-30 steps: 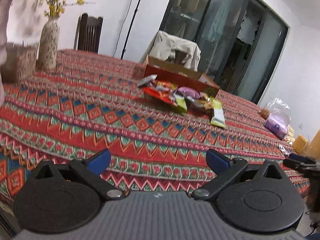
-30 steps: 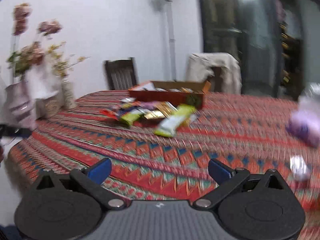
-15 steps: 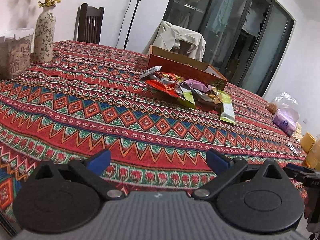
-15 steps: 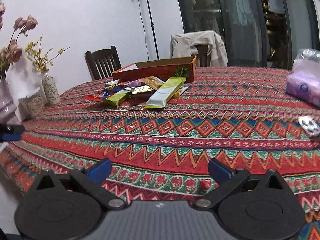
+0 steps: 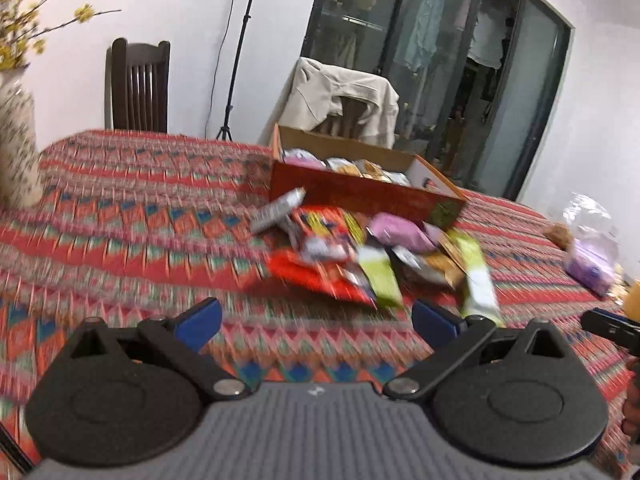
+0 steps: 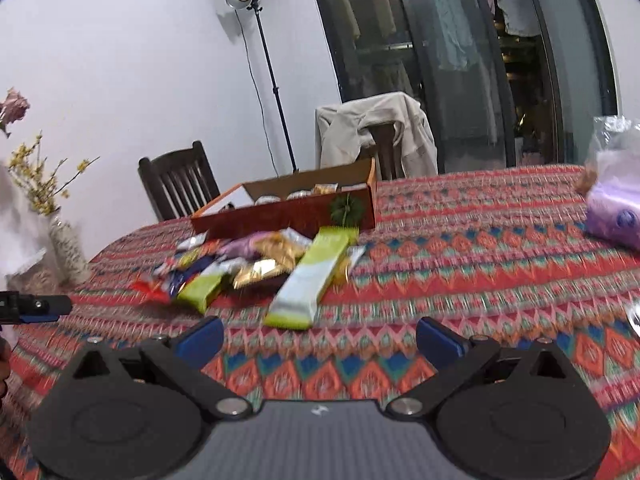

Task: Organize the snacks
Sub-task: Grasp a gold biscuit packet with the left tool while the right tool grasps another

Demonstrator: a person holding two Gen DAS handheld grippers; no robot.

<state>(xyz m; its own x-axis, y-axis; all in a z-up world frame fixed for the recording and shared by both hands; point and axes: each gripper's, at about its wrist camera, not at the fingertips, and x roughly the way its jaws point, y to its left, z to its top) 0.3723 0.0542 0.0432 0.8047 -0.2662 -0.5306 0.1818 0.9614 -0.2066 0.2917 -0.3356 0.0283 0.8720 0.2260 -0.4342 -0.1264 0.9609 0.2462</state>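
In your left wrist view, your left claw has its two blue-tipped fingers spread wide apart, and nothing is between them. It hangs over the red zigzag-pattern tablecloth. Straight ahead of the claw, a little way off, lies the heap of bright snack packets. A long light-green packet at the near side of the heap sits just past your right fingertip. Behind the heap is the flat orange cardboard box, and it already has some snacks inside. Far off to the left of the claw stands a tall speckled vase. Far to the right lies a clear bag with purple stuff. This view is blurry.

In your right wrist view, your right claw is wide apart too and holds nothing. The long light-green packet lies just ahead of the claw, a bit to the left, with its near end close to the fingertips. The other snack packets are piled ahead and to the left of it. The orange box sits behind them. The tip of your left claw peeks in at the far left edge. The purple bag is far to the right.
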